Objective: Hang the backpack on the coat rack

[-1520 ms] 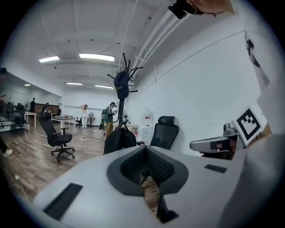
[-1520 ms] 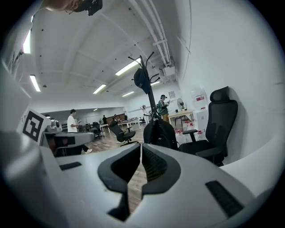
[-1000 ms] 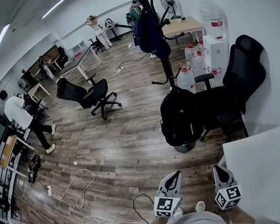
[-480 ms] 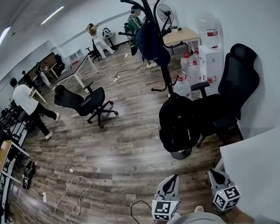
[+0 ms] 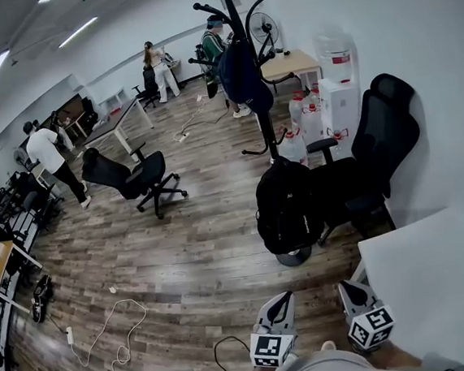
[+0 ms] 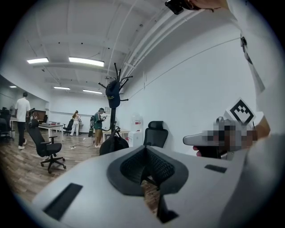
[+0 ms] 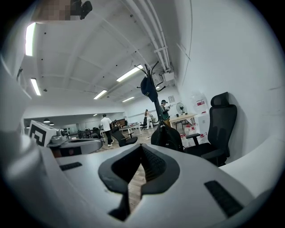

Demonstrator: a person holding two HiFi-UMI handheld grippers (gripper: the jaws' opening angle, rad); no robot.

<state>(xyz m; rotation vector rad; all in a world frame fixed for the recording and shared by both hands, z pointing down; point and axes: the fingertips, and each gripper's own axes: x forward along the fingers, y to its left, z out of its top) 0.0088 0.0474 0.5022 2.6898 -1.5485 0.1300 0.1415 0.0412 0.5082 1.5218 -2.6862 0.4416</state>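
Two grippers sit at the bottom edge of the head view, the left gripper (image 5: 283,298) and the right gripper (image 5: 346,286), side by side and apart, both pointing forward over the wooden floor (image 5: 205,248). Ahead of them the black backpack (image 5: 287,204) stands upright on the seat of a black office chair (image 5: 384,133), well apart from both grippers. Behind it rises the black coat rack (image 5: 243,24), with a dark blue item (image 5: 242,74) hanging on it; bag or garment, I cannot tell. A water dispenser (image 5: 339,89) stands against the wall just beside the chair, with water jugs (image 5: 295,142) on the floor near the rack's foot. A white desk (image 5: 441,283) fills the lower right corner. A second office chair (image 5: 129,172) stands in the open room, and a loose cable (image 5: 125,346) lies on the floor at lower left.

From the left gripper view, the fingers (image 6: 133,167) are pressed together with nothing between them; only a thin slit of floor shows. Beyond them are the backpack (image 6: 113,144), the chair and the coat rack (image 6: 113,100).

From the right gripper view, its fingers (image 7: 153,162) are likewise pressed together on nothing. The backpack (image 7: 167,137) sits on the chair straight ahead, the coat rack (image 7: 151,91) behind it.
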